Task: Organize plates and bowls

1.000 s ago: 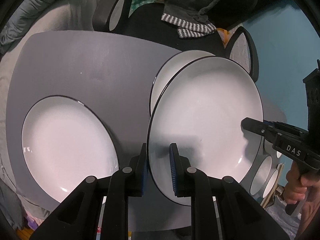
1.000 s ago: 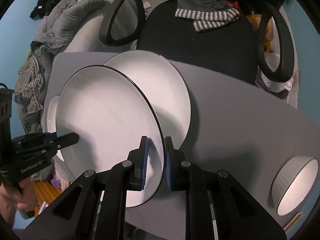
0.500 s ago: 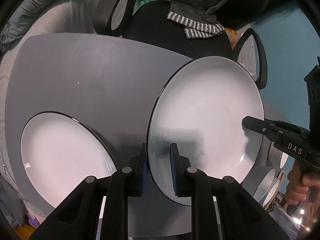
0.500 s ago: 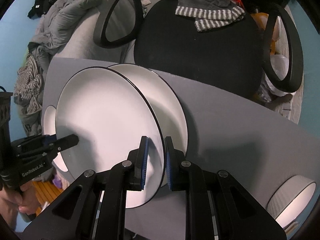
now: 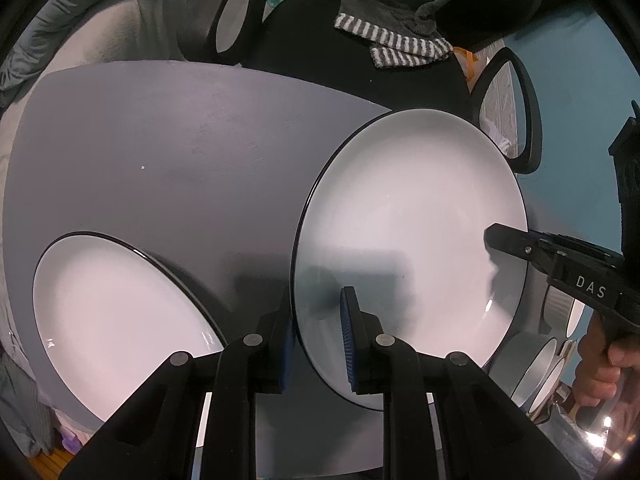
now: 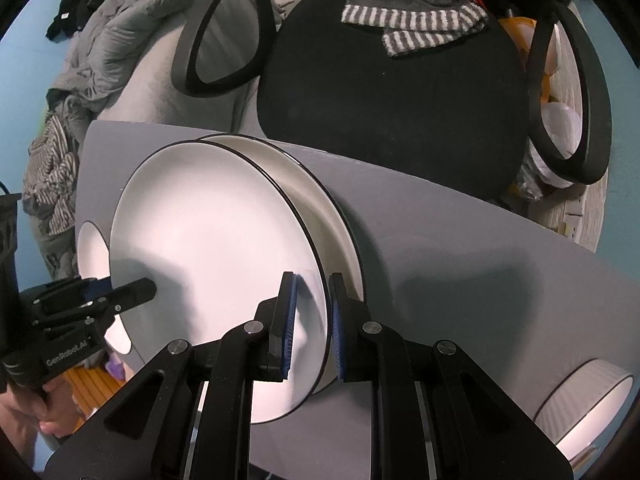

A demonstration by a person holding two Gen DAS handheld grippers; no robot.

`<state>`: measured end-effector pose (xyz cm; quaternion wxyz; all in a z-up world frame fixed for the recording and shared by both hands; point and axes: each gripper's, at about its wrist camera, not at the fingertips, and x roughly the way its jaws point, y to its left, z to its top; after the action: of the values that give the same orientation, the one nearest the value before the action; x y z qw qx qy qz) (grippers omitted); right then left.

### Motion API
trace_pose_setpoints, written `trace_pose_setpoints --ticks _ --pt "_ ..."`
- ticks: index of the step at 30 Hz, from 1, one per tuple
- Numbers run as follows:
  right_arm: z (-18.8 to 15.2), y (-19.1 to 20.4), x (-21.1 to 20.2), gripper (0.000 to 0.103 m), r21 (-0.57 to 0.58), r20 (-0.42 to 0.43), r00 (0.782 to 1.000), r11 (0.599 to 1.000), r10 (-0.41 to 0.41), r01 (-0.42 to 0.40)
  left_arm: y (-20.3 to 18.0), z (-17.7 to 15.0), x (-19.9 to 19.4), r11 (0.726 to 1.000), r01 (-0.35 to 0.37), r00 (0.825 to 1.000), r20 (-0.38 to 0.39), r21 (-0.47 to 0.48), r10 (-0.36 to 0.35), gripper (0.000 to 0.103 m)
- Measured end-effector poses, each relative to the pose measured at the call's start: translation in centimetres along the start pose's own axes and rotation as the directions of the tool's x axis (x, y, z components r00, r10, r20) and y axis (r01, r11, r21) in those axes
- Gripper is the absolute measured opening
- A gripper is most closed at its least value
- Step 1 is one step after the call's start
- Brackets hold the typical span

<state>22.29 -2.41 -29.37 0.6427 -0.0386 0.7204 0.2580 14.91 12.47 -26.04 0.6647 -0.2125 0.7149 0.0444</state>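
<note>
A white plate with a thin black rim (image 5: pixel 408 240) hangs tilted over the grey table (image 5: pixel 180 152), held from both sides. My left gripper (image 5: pixel 318 304) is shut on its left rim, blue pads on either face. My right gripper (image 6: pixel 312 284) is shut on the opposite rim. Close under the held plate (image 6: pixel 208 248) a second, matching plate (image 6: pixel 320 200) lies on the table, and only its far edge shows. A third plate (image 5: pixel 116 320) lies flat at the table's left end. Each wrist view shows the other gripper's fingertip (image 6: pixel 140 289) at the plate's far edge.
A white ribbed bowl (image 6: pixel 588 404) stands near the table's right end, and more bowls (image 5: pixel 532 364) show beyond the held plate. A black office chair (image 6: pixel 392 100) with a striped cloth stands behind the table. Bedding and clothes (image 6: pixel 120 40) lie at the back left.
Both grippers have carried the plate down and over the second plate, which the left wrist view now hides. The jaws have stayed clamped on the rim.
</note>
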Motion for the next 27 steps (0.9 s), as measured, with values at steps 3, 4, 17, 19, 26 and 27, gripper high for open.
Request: trace_pose_setpoints --ticks 3,4,17,19,26,27 --pt "0.0 -0.1 -0.1 0.016 0.004 -0.003 1.000 1.000 -0.015 0.015 -0.1 0.1 0.3 1.000 0.003 1.000 -0.007 -0.002 -0.003 0.019" --pt "0.1 -0.1 -0.1 0.016 0.008 -0.008 1.000 1.000 -0.021 0.021 0.0 0.1 0.3 1.000 0.005 1.000 -0.008 -0.005 -0.005 0.019" --pt "1.1 1.7 0.3 0.024 -0.013 -0.113 0.981 0.988 -0.156 0.155 -0.5 0.1 -0.2 0.999 -0.014 1.000 0.009 0.030 0.014 0.025" --pt "1.1 2.0 0.3 0.025 -0.029 -0.116 0.977 0.983 -0.182 0.180 -0.4 0.2 -0.3 0.999 -0.014 1.000 0.015 0.031 0.014 0.025" --pt "1.0 2.8 0.4 0.028 -0.066 -0.111 0.962 0.968 -0.250 0.243 -0.2 -0.1 -0.6 0.999 -0.024 0.999 0.027 0.031 0.023 0.031" --pt "1.0 2.9 0.4 0.028 -0.070 -0.111 0.959 0.965 -0.259 0.252 -0.1 -0.2 -0.7 0.999 -0.024 0.999 0.028 0.028 0.023 0.037"
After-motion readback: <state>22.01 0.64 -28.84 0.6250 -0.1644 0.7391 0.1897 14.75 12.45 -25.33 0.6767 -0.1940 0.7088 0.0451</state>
